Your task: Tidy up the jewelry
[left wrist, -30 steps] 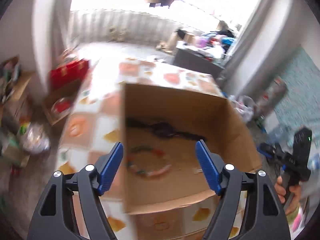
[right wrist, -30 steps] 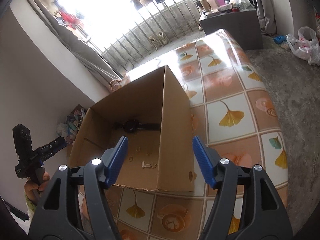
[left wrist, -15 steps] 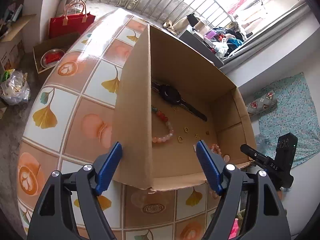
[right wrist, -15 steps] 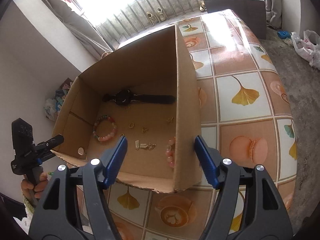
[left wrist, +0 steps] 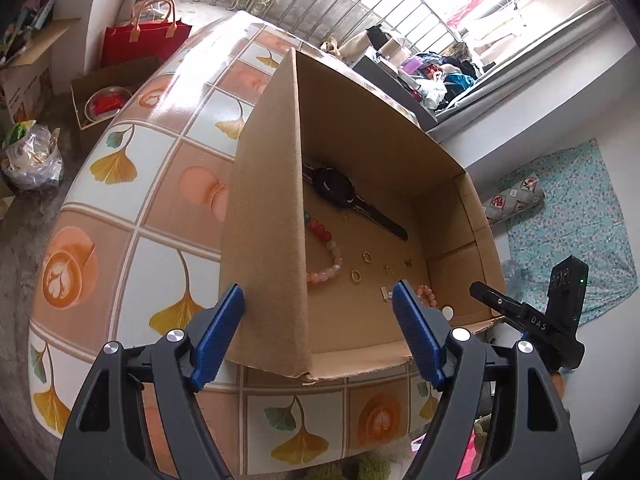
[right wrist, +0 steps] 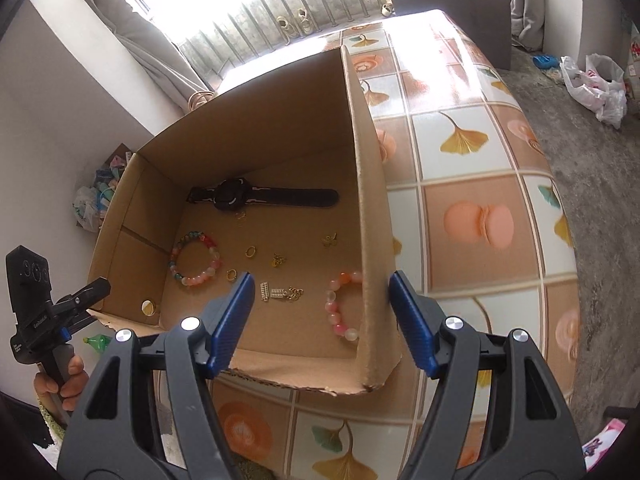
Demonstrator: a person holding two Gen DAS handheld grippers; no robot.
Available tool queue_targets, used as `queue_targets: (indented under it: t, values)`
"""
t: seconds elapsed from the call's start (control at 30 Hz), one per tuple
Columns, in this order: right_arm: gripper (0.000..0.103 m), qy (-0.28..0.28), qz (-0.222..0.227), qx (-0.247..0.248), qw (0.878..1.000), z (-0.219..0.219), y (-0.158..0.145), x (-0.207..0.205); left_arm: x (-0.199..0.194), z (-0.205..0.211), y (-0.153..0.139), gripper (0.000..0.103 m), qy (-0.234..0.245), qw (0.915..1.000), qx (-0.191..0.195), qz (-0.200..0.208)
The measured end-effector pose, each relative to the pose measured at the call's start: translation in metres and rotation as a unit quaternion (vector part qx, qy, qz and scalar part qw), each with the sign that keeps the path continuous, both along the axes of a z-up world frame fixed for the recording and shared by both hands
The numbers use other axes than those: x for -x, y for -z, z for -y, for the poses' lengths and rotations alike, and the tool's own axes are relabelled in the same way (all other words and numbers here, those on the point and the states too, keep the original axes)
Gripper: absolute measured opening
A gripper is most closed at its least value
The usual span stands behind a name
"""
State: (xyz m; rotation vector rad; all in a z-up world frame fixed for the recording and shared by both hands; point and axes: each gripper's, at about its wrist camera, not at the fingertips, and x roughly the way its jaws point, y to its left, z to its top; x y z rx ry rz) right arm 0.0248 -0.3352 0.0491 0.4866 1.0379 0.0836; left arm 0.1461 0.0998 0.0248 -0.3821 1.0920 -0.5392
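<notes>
- Jewelry all sits loose on the floor of the open cardboard box (right wrist: 256, 128), which stands on your tiled table (right wrist: 472, 152).
- Your left gripper (left wrist: 319, 336) is spread wide, nothing held. Its fingers (left wrist: 218, 334) straddle the box's near-left wall: one blue pad outside at 7 o'clock, the other over the interior at 5 o'clock.
- Your right gripper (right wrist: 320, 322) is also spread wide and holds nothing. Its fingers (right wrist: 410, 322) straddle the near-right wall in the same way.
- Black watch (right wrist: 262, 198) lies flat along the far wall, 12 o'clock in the box as seen from the right wrist, strap stretched sideways.
- Multicolour bead bracelet (right wrist: 195, 258) sits at 9 o'clock on the box floor, well clear of the watch.
- Pink bead bracelet (right wrist: 338, 308) sits at 4 o'clock, against the right wall and partly hidden by it.
- Two gold rings (right wrist: 250, 251) lie between the bracelets, one just beside the multicolour one.
- Small gold charms (right wrist: 279, 259) sit near centre, another pair further right. Too small to identify.
- Silver clasp with short chain (right wrist: 280, 293) lies at 6 o'clock, just beyond the tip of your right gripper's left finger.
- Round light disc (right wrist: 148, 307) is in the near-left corner. Sticker or hole, can't tell.
- From the left wrist, a red bag (left wrist: 142, 40) stands on the floor at 11 o'clock beyond the table.
</notes>
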Motion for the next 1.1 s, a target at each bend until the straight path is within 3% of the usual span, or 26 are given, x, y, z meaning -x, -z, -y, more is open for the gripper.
queue_targets:
  t: [0.43,0.5,0.6,0.7,0.8,0.93,1.1]
  values:
    - [0.070,0.020,0.013,-0.006,1.000,-0.004,0.005,0.039,0.041,-0.005,-0.004,0.074,0.000,0.9995,-0.013,0.030]
    - [0.070,0.026,0.024,0.000,0.999,-0.003,-0.001,0.047,0.052,-0.006,-0.014,0.074,-0.016,0.9971,-0.037,0.065]
    - [0.078,0.060,0.052,0.064,0.995,-0.006,-0.023,0.068,0.082,-0.005,-0.042,0.075,-0.037,0.9830,-0.095,0.153]
    - [0.087,0.061,0.103,0.110,0.987,-0.021,-0.050,0.094,0.107,0.002,-0.058,0.087,-0.024,0.9761,-0.106,0.188]
    - [0.091,0.028,0.130,0.136,0.982,-0.044,-0.063,0.113,0.133,0.016,-0.066,0.095,-0.006,0.9682,-0.117,0.221]
    - [0.093,-0.014,0.104,0.135,0.985,-0.071,-0.051,0.115,0.146,0.035,-0.063,0.096,0.006,0.9647,-0.127,0.231]
    - [0.093,0.001,0.053,0.149,0.987,-0.084,-0.033,0.099,0.142,0.048,-0.053,0.096,-0.025,0.9604,-0.174,0.216]
